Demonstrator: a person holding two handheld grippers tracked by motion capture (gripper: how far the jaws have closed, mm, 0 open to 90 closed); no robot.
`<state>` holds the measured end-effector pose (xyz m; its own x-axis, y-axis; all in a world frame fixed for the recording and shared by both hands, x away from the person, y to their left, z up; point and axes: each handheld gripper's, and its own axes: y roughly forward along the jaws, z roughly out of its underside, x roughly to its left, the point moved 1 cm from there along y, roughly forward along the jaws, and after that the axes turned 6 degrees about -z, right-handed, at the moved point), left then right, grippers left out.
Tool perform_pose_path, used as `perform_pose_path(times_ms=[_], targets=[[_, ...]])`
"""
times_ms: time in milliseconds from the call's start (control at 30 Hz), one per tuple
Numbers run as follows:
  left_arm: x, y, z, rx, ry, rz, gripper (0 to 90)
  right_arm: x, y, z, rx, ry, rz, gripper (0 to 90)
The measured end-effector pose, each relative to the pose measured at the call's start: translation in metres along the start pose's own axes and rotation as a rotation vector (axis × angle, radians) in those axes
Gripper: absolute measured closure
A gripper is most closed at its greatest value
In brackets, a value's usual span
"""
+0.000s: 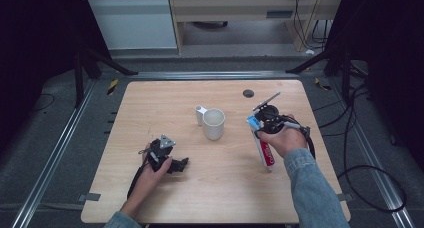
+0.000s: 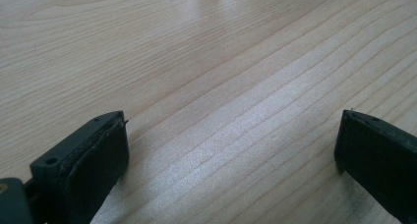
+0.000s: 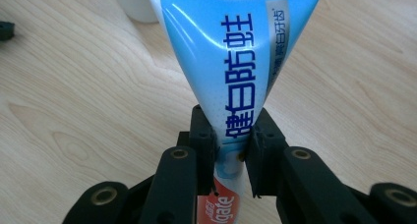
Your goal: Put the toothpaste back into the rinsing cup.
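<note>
My right gripper (image 3: 230, 150) pinches a toothpaste tube (image 3: 231, 62) across its lower body, both jaws pressed flat against the blue-and-white face just above the red band. The right gripper view shows the tube fanning out wide beyond the jaws toward its crimped end. I take it that I hold it low, near the cap end, so the broad flat tail is free to lead. In the high view the toothpaste tube (image 1: 262, 143) sits to the right of the white mug (image 1: 214, 123), well apart from it, its red end lying on or just above the wooden table (image 1: 165, 103) and its blue end raised toward the mug; whether the red end actually touches the wood I cannot tell. My right hand (image 1: 281, 138) wraps the gripper body from behind. A small white cylinder (image 1: 200, 113) stands touching or just beside the mug on its left. My left gripper (image 1: 177, 164) rests below and left of the mug, near the table's front, jaws spread wide with only bare wood grain between them in the left gripper view. Judgement: it is parked clear so it does not crowd the right hand's work.
</note>
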<state>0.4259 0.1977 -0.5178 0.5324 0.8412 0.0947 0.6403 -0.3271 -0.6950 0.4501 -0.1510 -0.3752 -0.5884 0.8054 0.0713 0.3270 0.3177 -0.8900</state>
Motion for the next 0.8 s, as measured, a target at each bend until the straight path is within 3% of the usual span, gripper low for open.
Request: perform_pose_path(times_ms=[633, 800], targets=[[0.0, 0.0, 0.0, 0.0, 0.0, 0.0, 0.0, 0.001, -0.025, -0.003, -0.163, 0.0, -0.014, 75.6], [0.0, 0.0, 0.0, 0.0, 0.0, 0.0, 0.0, -0.001, -0.027, -0.002, -0.229, 0.004, -0.019, 75.6]])
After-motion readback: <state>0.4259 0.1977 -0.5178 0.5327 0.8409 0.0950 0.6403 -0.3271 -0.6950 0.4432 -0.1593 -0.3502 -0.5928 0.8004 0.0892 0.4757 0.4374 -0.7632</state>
